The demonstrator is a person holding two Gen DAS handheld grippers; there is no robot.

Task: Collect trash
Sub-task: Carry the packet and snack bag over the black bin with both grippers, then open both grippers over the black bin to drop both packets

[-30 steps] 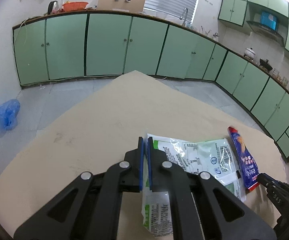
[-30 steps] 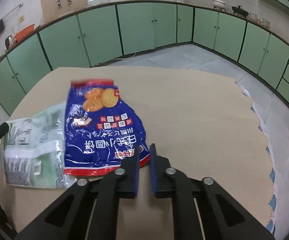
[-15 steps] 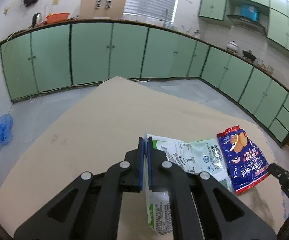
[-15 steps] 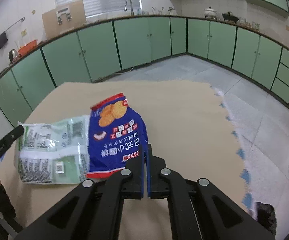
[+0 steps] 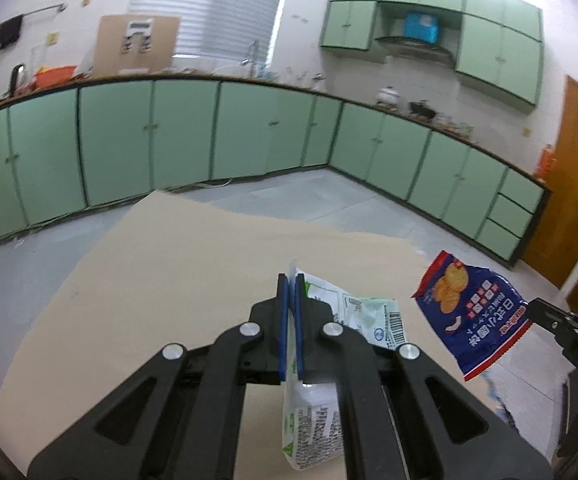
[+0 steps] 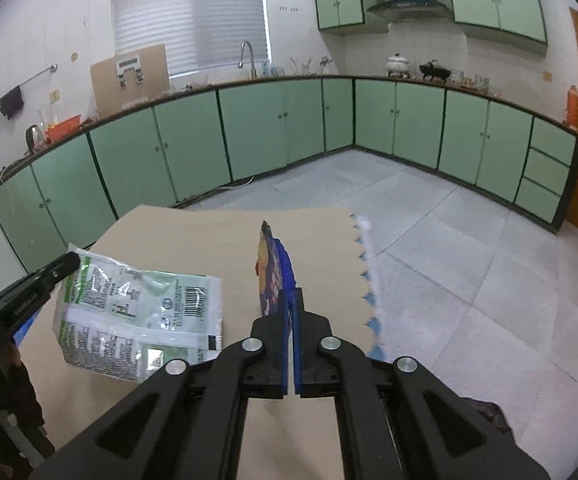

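Left wrist view: left tool [image 5: 290, 280] clenched on white-green wrapper [image 5: 363, 312], barcode visible, lifted above tan surface [image 5: 177, 264].
Right tool [image 6: 290, 294]: clenched on blue cracker bag [image 5: 469, 314], Asian lettering, hanging beyond surface edge.

Wrapper print [image 6: 137, 312] too small to read.

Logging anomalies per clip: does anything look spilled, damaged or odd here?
Nothing spilled. The left gripper pinches a crumpled white-green wrapper, the right gripper a blue snack bag; both hang above the table.
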